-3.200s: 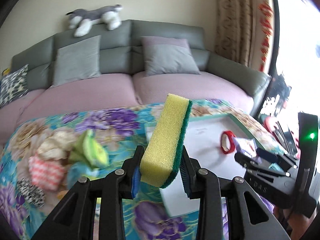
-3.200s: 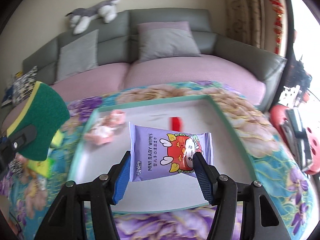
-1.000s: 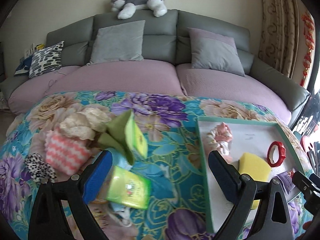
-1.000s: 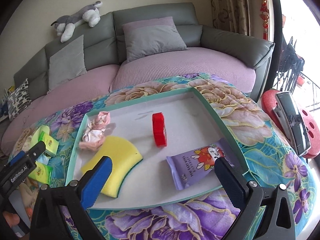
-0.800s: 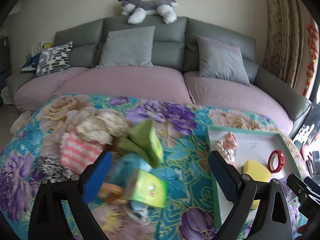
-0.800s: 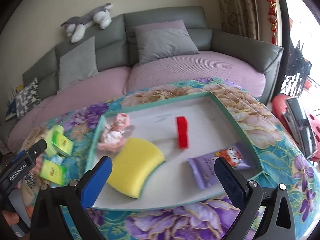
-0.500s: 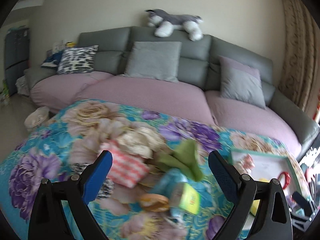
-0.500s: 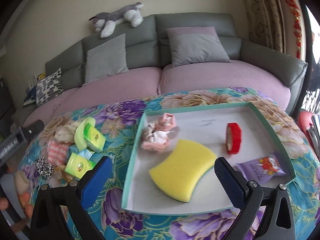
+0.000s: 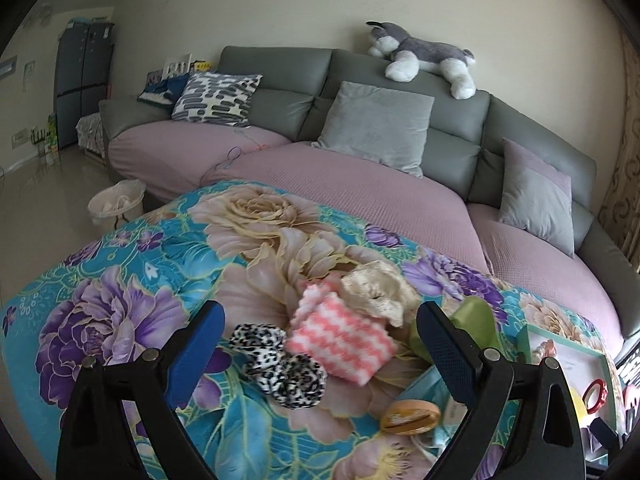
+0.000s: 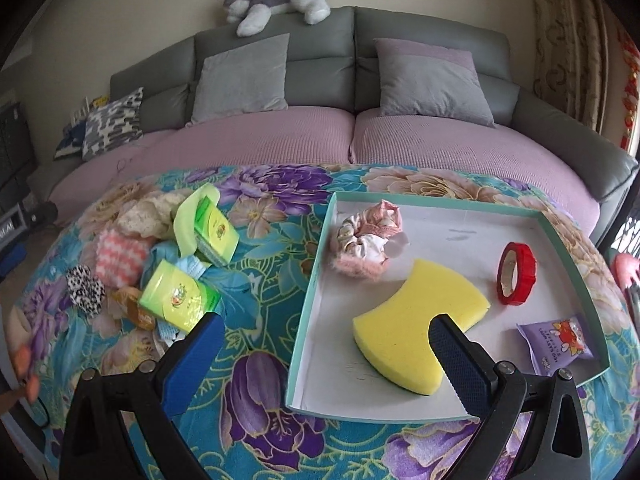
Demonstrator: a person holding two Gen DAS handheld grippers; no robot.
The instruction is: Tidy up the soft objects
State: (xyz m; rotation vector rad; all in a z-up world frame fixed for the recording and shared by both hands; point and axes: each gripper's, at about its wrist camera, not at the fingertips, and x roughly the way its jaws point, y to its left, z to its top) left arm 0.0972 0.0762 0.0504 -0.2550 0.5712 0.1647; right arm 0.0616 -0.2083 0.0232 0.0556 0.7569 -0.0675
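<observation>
My left gripper (image 9: 320,350) is open above a pile on the floral table: a leopard-print scrunchie (image 9: 280,364), a pink-and-white striped cloth (image 9: 340,340) and a cream lace scrunchie (image 9: 376,292). My right gripper (image 10: 324,360) is open over the left rim of the teal tray (image 10: 310,300). In the tray lie a yellow sponge (image 10: 416,340), a pink scrunchie (image 10: 366,244), a red tape roll (image 10: 516,280) and a purple wipes pack (image 10: 556,344). Green tissue packs (image 10: 180,300) and the same pile sit left of the tray.
A grey sofa with pink seat covers (image 9: 360,184) and cushions curves behind the table, a plush husky (image 10: 276,0) on its back. A small waste basket (image 9: 116,200) stands on the floor at the left. An orange compact (image 9: 410,416) lies near the tissue packs.
The sponge and wipes pack were let go in the tray and both grippers opened. My left gripper swung left to the scrunchie pile; my right gripper moved left to the tray's left rim.
</observation>
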